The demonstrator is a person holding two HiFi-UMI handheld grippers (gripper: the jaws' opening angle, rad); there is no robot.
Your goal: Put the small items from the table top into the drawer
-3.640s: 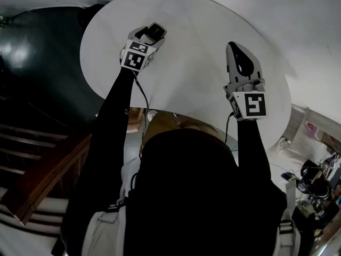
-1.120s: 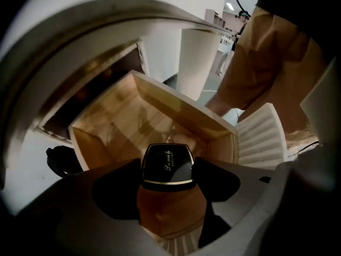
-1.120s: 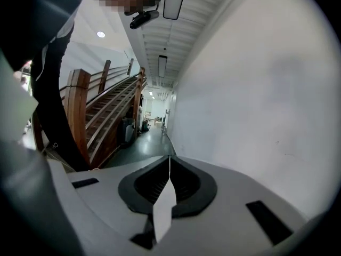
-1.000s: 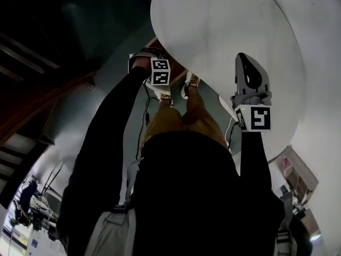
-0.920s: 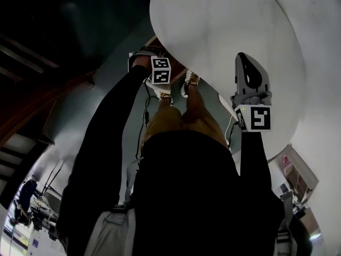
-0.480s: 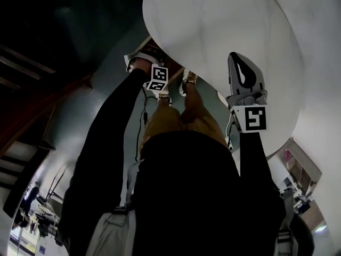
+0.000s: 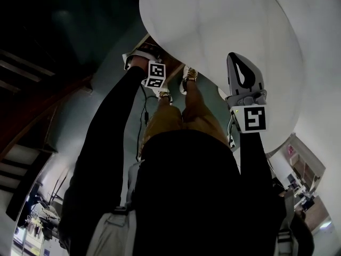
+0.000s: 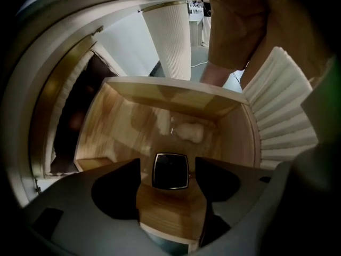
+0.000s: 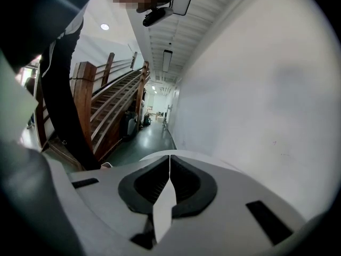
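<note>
Since the small black item (image 8: 170, 170) looks rigid, light & slick, w/ a thin metal rim, its flat side edges suit a pinch. It sits inside the open drawer (image 8: 234, 137) between the left gripper's (image 8: 168, 173) parted jaws, gaps either side. Right gripper (image 9: 169, 161) is closed, empty, over the table (image 7: 213, 25).

A white round table (image 7: 213, 25); its open wooden drawer (image 8: 234, 132) holds a black square item (image 8: 170, 170) and a pale lump (image 8: 190, 130).
</note>
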